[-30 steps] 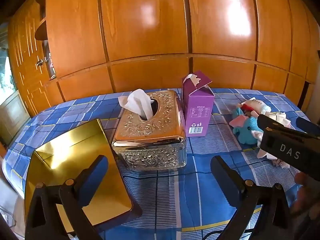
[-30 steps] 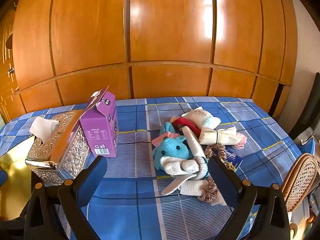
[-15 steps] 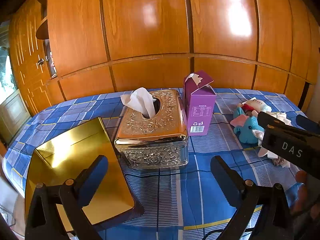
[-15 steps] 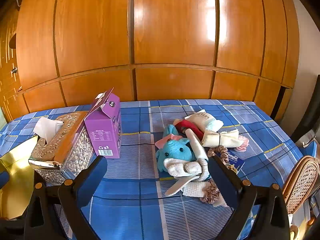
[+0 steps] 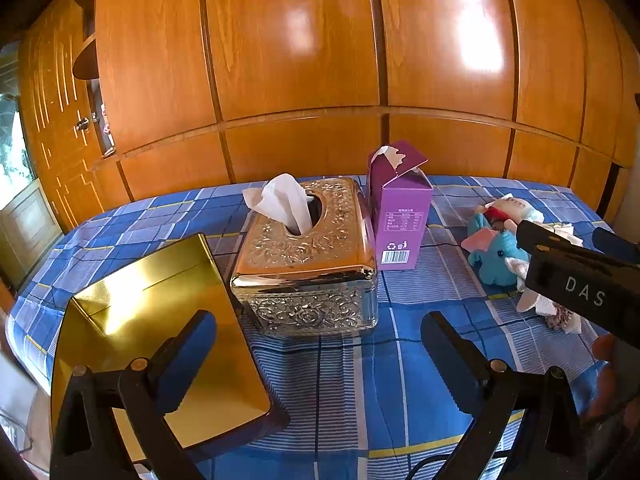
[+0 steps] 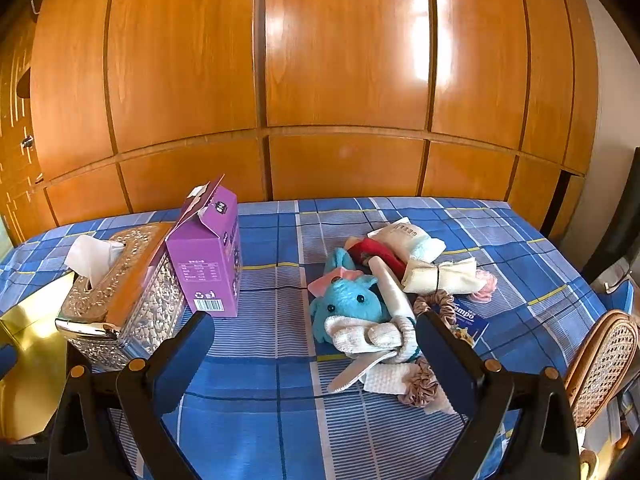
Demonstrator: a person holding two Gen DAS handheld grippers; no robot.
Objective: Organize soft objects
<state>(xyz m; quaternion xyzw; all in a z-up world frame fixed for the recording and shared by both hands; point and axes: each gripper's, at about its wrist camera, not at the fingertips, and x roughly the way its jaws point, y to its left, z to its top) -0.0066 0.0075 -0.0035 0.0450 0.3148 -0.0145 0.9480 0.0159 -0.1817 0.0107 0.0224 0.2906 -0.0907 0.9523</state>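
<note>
Both hand-held grippers, left (image 5: 318, 354) and right (image 6: 314, 354), agape; one blue plush elephant (image 6: 348, 306), two scrunchies (image 6: 420, 386)

White letters "DAS" stand on the right gripper (image 5: 580, 276). A blue packet (image 6: 466, 316), near right of the soft pile, reads "empo". The purple box (image 6: 208, 268) carries a barcode and recycling marks; its fine print is unreadable.

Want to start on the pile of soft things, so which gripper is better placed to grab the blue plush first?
Right. The right gripper is open and faces the blue plush; the left gripper faces the tissue box instead.
</note>
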